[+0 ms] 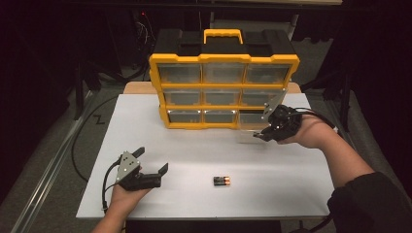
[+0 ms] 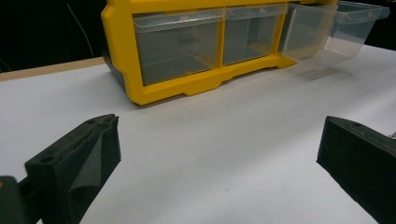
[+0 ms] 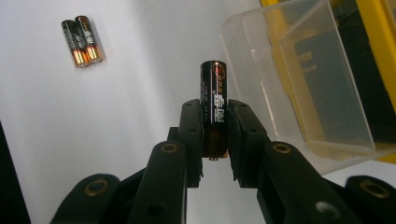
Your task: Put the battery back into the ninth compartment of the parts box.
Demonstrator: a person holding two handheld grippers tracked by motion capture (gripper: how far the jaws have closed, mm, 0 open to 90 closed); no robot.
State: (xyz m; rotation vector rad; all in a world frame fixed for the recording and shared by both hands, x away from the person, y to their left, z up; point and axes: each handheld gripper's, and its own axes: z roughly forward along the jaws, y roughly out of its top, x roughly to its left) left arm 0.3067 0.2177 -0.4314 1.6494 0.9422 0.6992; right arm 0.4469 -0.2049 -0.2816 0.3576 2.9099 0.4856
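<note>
Battery, a black cylindrical cell with a copper-coloured band (image 3: pixel 214 109), stands clamped between the two black pads of the right gripper (image 3: pixel 214 140), whose jaws are drawn in close around its lower half; its top end pokes clear above the fingertips (image 3: pixel 192 126). Just beside that cell, on the side toward the cabinet, hangs the pulled-out clear plastic drawer (image 3: pixel 322 93), open-topped, with the battery level with its near corner and not inside it. In the high view the right gripper (image 1: pixel 262 136) sits at the bottom right corner of the yellow-framed, black-topped storage cabinet with clear drawers (image 1: pixel 223 90), right where that drawer (image 1: pixel 250 127) juts forward from the lowest row.

Well away from the cabinet's front, toward the person's edge of the white table (image 1: pixel 194 145), a pair of black-and-copper batteries lying side by side (image 1: pixel 222 181) rests flat on the surface; the right gripper view shows the same pair (image 3: pixel 82 41) touching each other along their length.

Farther from the cabinet, off its left front corner, the left gripper (image 1: pixel 151 162) rests low over the table with its jaws spread wide and nothing between them. Its own view shows the two black pads (image 2: pixel 79 158) far apart over bare white tabletop, facing the cabinet's bottom row (image 2: pixel 187 46), with the drawn-out drawer (image 2: pixel 343 30) at the far end of that row.
</note>
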